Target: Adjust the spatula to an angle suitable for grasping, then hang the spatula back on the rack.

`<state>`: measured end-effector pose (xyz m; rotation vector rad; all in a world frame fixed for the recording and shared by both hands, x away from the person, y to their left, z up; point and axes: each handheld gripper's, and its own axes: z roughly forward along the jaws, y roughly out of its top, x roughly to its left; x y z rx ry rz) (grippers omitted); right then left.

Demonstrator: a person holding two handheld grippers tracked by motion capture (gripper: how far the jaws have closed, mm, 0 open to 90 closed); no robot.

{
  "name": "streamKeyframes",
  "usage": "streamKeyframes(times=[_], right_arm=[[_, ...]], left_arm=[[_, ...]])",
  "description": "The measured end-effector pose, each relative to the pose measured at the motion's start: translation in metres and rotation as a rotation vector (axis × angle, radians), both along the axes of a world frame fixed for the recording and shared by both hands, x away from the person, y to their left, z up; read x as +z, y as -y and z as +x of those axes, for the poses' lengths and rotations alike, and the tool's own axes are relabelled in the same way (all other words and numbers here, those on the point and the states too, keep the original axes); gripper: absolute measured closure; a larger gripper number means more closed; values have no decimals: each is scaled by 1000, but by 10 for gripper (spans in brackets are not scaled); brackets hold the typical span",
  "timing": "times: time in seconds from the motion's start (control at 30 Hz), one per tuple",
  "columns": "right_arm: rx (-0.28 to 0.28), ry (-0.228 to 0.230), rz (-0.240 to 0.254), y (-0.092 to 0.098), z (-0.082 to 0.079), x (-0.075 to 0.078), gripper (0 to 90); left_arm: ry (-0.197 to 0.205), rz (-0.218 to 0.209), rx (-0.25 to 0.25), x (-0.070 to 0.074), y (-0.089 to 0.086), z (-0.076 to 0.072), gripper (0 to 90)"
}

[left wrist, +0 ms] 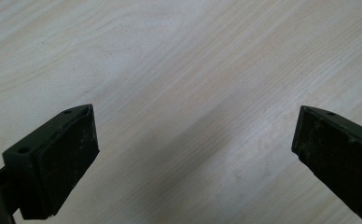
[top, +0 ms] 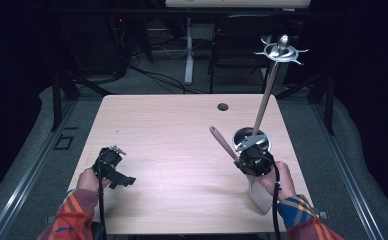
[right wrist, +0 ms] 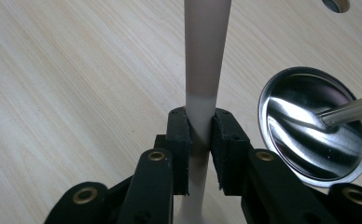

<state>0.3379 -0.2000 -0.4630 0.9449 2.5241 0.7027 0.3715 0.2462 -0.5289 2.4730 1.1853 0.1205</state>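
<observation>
A long utensil point(top: 223, 142) with a brownish handle and a pale end slants up and to the left out of my right gripper point(top: 252, 160). In the right gripper view, the right gripper point(right wrist: 200, 126) has both pads pressed on the utensil's shaft point(right wrist: 206, 56), so it is shut on it. Just beyond stands a round shiny metal stand point(top: 252, 137); its tall rod point(top: 268, 95) ends in a ring of hooks point(top: 282, 51). The stand's base point(right wrist: 314, 126) lies right of the jaws. My left gripper point(top: 122, 180) rests open near the table's left front, and in its own view the left gripper point(left wrist: 195, 149) has nothing between its jaws.
The light wooden table point(top: 167, 130) has a small cable hole point(top: 223, 106) near its far edge. A dark chair point(top: 242, 40) and a white desk leg point(top: 188, 50) stand behind the table on the grey floor.
</observation>
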Motion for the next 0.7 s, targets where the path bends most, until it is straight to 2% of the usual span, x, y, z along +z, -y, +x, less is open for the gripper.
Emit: streamKeyframes(times=[0.17, 0.7], right_arm=[[-1, 9, -13, 0, -1, 1, 780], [-29, 44, 15, 11, -6, 16, 781]], left_arm=[[1, 4, -1, 0, 0, -1, 6], [1, 9, -12, 0, 3, 0, 10]])
